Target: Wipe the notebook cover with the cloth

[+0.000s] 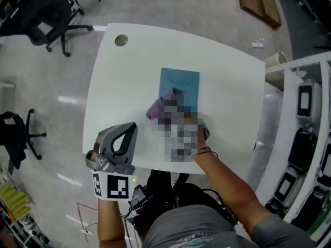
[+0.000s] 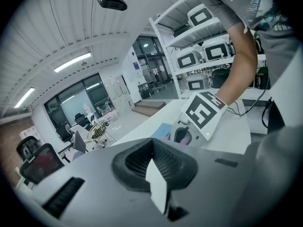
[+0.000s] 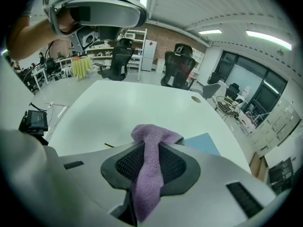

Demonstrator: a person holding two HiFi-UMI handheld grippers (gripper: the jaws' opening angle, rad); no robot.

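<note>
Left gripper (image 1: 133,126) is seen at the lower left of the head view, over the near edge of the white table (image 1: 129,71), marker cube toward the person. Its jaws are drawn together at the tips with nothing between them; only a thin pale slit is noted lower down in the left gripper view.

Right gripper (image 3: 150,144) is held just beyond, right of centre in the head view, where most of it is covered by a mosaic patch. In the right gripper view its jaws are clamped on the purple cloth (image 3: 146,178), which runs up the gap and bunches out past the tips.

That bunch is seen over the lower left corner of the blue notebook (image 1: 182,84). The notebook is laid flat near the middle of the table, cover up.

Farther off, a round hole (image 1: 121,40) is noted in the table's upper left corner. Black office chairs (image 1: 46,25) are recorded on the floor at the upper left of the frame.
</note>
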